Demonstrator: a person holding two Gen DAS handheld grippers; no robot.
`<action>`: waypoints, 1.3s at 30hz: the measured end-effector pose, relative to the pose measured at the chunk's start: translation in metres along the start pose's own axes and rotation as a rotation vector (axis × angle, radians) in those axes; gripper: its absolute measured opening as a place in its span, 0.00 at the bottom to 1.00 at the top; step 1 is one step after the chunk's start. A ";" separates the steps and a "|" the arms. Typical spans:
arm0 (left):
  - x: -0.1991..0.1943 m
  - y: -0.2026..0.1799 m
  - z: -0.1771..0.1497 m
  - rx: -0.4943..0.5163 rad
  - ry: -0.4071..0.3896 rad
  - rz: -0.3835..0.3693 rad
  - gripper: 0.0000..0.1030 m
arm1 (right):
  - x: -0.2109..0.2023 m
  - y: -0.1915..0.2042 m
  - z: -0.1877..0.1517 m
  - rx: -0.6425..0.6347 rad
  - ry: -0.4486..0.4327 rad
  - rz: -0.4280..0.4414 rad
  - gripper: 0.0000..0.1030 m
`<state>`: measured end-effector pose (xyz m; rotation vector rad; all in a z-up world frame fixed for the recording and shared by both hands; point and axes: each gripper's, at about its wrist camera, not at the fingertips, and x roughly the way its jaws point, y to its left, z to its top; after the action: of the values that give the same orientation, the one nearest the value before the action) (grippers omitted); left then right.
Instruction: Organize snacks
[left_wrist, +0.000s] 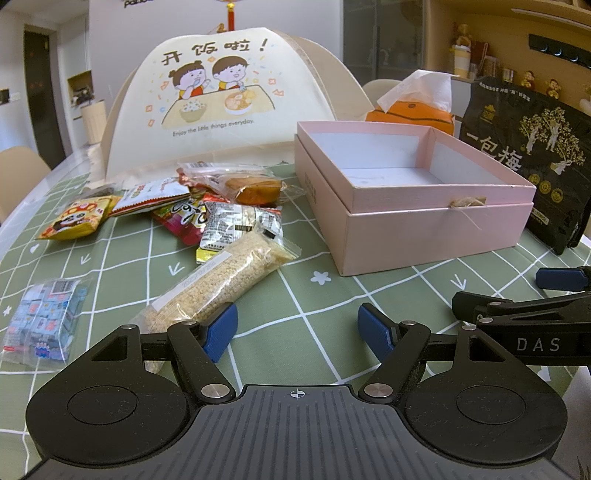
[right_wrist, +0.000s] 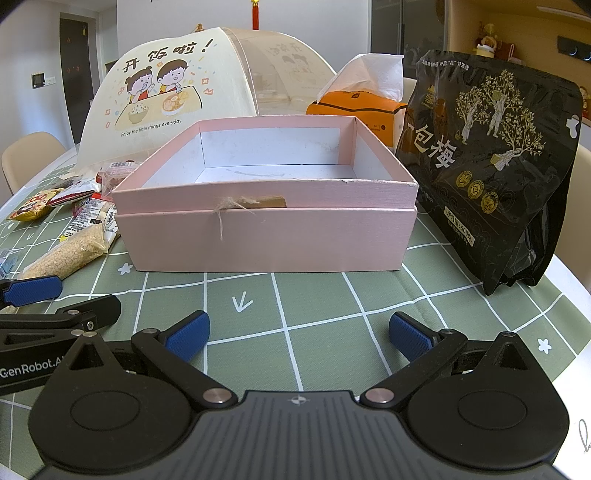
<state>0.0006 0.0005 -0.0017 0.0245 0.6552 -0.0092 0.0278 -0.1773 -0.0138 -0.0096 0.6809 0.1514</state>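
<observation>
An open, empty pink box (left_wrist: 424, 225) (right_wrist: 266, 236) stands on the green checked tablecloth. Left of it lies a pile of snack packets: a long sesame bar (left_wrist: 218, 284) (right_wrist: 66, 254), a black-and-white packet (left_wrist: 236, 225), a red packet (left_wrist: 181, 221), a yellow panda packet (left_wrist: 77, 219), a clear-wrapped cake (left_wrist: 251, 186) and a blue packet (left_wrist: 40, 325). My left gripper (left_wrist: 297, 332) is open and empty, its left fingertip by the sesame bar. My right gripper (right_wrist: 299, 336) is open and empty in front of the box.
A large black plum bag (right_wrist: 491, 166) (left_wrist: 532, 158) stands right of the box. An orange tissue box (right_wrist: 354, 107) and a cream mesh food cover (left_wrist: 214, 96) stand behind. The table edge (right_wrist: 576, 295) curves at the right.
</observation>
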 end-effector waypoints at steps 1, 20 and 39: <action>0.000 0.000 0.000 0.000 0.000 0.000 0.77 | 0.000 0.000 0.000 0.000 0.000 0.000 1.00; 0.005 0.000 -0.003 0.000 0.000 0.000 0.77 | 0.000 0.000 0.000 0.000 0.000 0.001 1.00; -0.056 0.130 0.040 -0.127 0.074 0.079 0.71 | -0.003 0.010 0.015 0.042 0.161 -0.050 1.00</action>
<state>-0.0175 0.1294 0.0664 -0.0723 0.7272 0.1104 0.0336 -0.1667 0.0004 0.0014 0.8433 0.0888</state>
